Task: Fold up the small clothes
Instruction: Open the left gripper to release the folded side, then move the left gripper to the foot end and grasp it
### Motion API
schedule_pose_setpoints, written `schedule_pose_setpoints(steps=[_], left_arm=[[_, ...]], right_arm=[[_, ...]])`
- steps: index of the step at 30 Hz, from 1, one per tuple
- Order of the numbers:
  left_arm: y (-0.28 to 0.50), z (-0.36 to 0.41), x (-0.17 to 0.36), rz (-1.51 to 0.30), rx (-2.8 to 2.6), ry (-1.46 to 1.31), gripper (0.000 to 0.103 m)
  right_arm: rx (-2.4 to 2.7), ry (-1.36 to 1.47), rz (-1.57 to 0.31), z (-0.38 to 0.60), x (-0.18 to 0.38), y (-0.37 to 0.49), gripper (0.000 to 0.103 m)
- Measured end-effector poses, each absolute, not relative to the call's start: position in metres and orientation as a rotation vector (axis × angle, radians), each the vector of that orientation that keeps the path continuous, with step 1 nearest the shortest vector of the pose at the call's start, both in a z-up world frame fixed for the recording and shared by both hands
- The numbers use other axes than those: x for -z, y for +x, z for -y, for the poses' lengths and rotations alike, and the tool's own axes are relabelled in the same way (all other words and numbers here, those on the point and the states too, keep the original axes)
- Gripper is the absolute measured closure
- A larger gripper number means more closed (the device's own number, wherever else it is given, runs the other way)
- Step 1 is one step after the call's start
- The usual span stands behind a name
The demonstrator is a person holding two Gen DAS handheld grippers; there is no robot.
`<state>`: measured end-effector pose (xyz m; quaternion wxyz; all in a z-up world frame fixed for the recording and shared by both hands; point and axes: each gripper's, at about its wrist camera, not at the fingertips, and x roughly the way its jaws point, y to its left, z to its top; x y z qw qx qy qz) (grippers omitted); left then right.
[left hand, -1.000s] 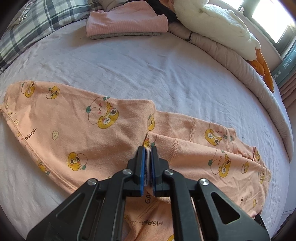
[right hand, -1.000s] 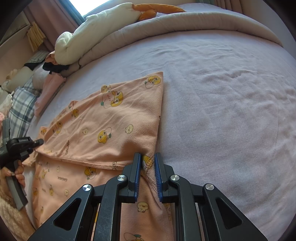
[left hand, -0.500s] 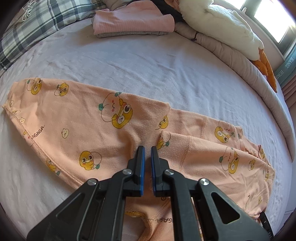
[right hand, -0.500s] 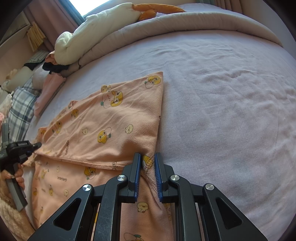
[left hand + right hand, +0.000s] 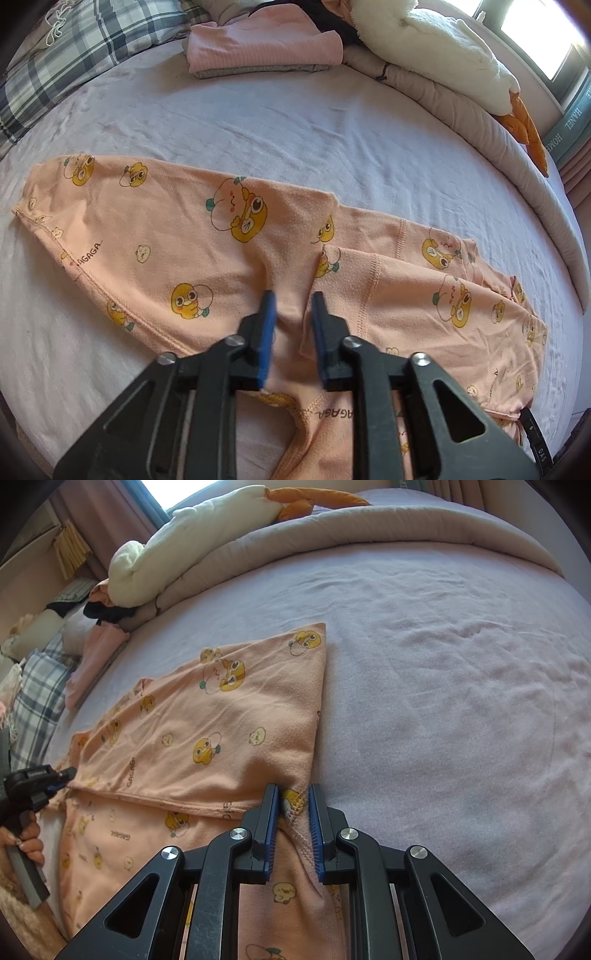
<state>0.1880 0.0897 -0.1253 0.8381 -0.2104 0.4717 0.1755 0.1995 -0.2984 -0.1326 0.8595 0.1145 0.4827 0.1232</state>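
Note:
A peach child's garment (image 5: pixel 166 240) with yellow cartoon prints lies partly folded on the lilac bed sheet (image 5: pixel 295 129). My left gripper (image 5: pixel 292 297) hovers over the folded middle, its jaws opening; a slack ridge of fabric lies between the blue pads (image 5: pixel 266 332) without being pressed. In the right wrist view the same garment (image 5: pixel 221 720) has one flap folded over. My right gripper (image 5: pixel 293 790) is shut on the stitched corner at the flap's near right edge. The left gripper (image 5: pixel 44 775) and the hand (image 5: pixel 26 843) holding it show at the far left.
A stack of folded pink and grey clothes (image 5: pixel 258 51) sits at the head of the bed beside a plaid pillow (image 5: pixel 74 55). A white plush goose (image 5: pixel 443 55) lies on a rolled grey duvet (image 5: pixel 517 155) along the far side. Bare sheet (image 5: pixel 443 701) stretches right of the garment.
The left gripper's jaws have parted and let go of the fabric fold they pinched, and the fold has dropped onto the garment. The right gripper has kept its grip and place.

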Motion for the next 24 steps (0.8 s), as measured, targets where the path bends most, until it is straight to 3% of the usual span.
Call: schedule_pose_setpoints(steps=[2, 5, 9, 15, 19, 24], left_arm=[[0.18, -0.09, 0.116, -0.971, -0.375, -0.44, 0.048], [0.165, -0.094, 0.097, -0.916, -0.359, -0.446, 0.047], [0.138, -0.103, 0.073, -0.857, -0.327, -0.467, 0.023], [0.091, -0.117, 0.052, -0.773, -0.308, -0.459, 0.014], [0.068, -0.132, 0.044, -0.746, -0.307, -0.473, 0.013], [0.042, -0.161, 0.042, -0.668, -0.345, -0.601, 0.006]], right_arm=[[-0.259, 0.236, -1.014, 0.298, 0.133, 0.199, 0.087], [-0.253, 0.234, -1.008, 0.298, 0.133, 0.198, 0.087], [-0.229, 0.214, -0.997, 0.296, 0.129, 0.193, 0.086], [-0.133, 0.171, -0.942, 0.292, 0.108, 0.169, 0.074], [-0.124, 0.179, -0.874, 0.287, 0.083, 0.142, 0.04], [-0.154, 0.222, -0.802, 0.274, 0.044, 0.115, 0.032]])
